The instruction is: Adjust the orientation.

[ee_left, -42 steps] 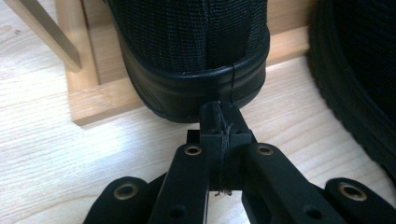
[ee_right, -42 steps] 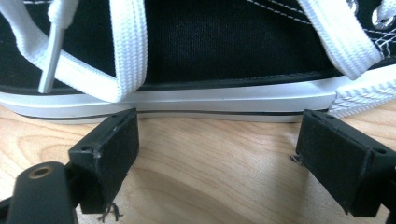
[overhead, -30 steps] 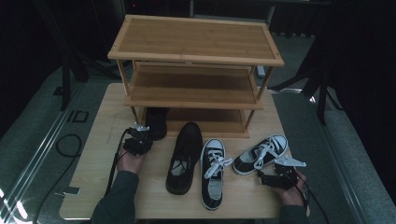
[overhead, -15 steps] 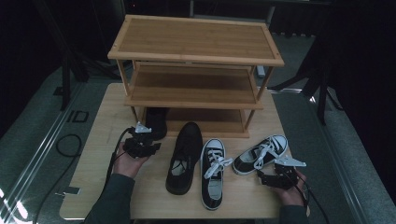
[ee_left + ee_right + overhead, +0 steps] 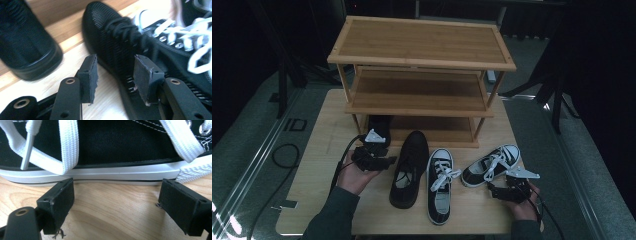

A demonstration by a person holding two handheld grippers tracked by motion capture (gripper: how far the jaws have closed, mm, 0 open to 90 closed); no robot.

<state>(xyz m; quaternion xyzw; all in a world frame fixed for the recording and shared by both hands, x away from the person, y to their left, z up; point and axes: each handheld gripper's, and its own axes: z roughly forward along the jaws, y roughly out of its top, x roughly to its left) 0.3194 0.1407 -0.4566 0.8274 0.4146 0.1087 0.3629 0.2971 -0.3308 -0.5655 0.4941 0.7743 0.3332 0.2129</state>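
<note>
A black lace-up shoe (image 5: 409, 167) lies on the wooden table (image 5: 317, 170) in front of a bamboo shoe rack (image 5: 422, 50). Its twin (image 5: 379, 125) stands on the bottom shelf at the left. My left gripper (image 5: 388, 161) hovers beside the lying shoe. In the left gripper view its jaws have just been opening and stand open (image 5: 115, 75), with nothing pinched; the mesh shoe (image 5: 112, 32) lies just beyond and the twin (image 5: 25, 40) at left. My right gripper (image 5: 499, 189) rests open (image 5: 116, 202) on the table, facing the white sole of a black-and-white sneaker (image 5: 112, 172) (image 5: 492, 164).
A second black-and-white sneaker (image 5: 440, 185) lies between the black shoe and the angled sneaker. The rack's top and middle shelves (image 5: 417, 92) are bare. Dark stands and cables surround the table on the floor.
The left gripper has lifted and shifted right, away from the shoe on the bottom shelf, toward the black shoe on the table. Its jaws have spread. The right gripper has stayed put.
</note>
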